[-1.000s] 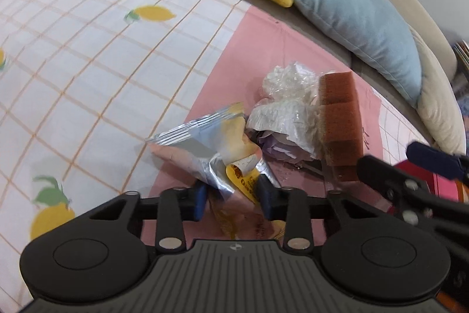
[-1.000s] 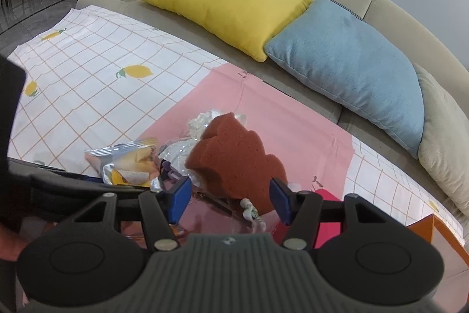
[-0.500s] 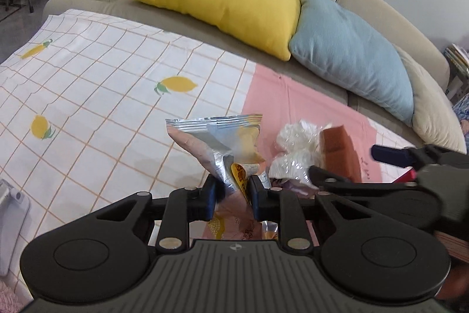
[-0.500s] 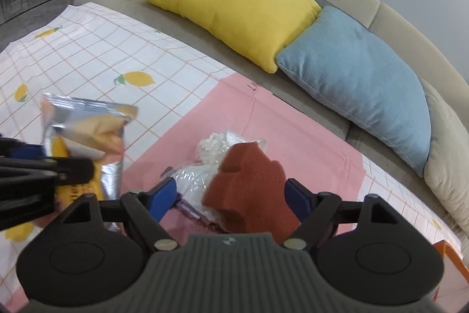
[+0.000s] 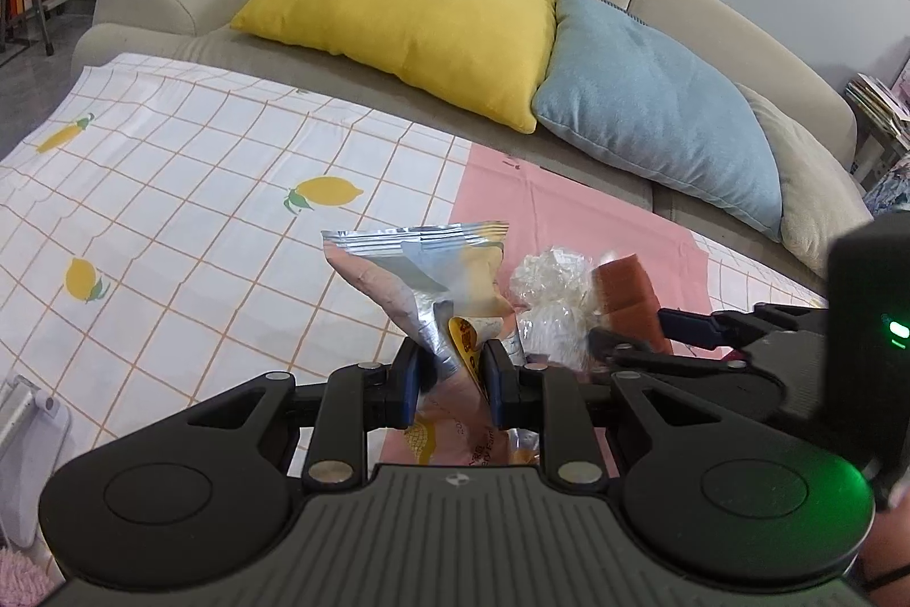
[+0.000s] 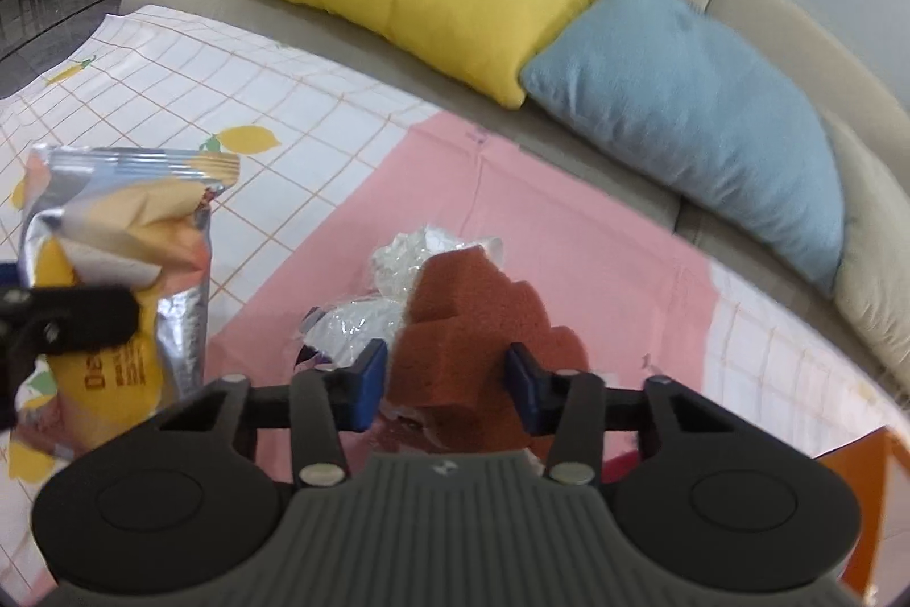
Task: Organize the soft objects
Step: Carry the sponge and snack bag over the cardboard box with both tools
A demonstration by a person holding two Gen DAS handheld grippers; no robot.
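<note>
The left gripper is closed on the lower part of a snack bag, with both pads pressing the foil. The bag is lifted above the pink cloth and stands nearly upright; its long axis runs up and down, and its sealed silver edge is at the top. It is crumpled in the middle. What is inside the bag cannot be seen.

The right gripper grips a brown sponge between its blue pads. The sponge has stepped edges and its thick part points away from the camera, toward the pillows. Whether it is lifted off the pink cloth or still touches it, I cannot tell.

Just beside the sponge, on the pink cloth, lies a heap of clear plastic wrap. Behind the pink cloth, on the sofa, a yellow pillow and a blue pillow lean side by side, touching.
</note>
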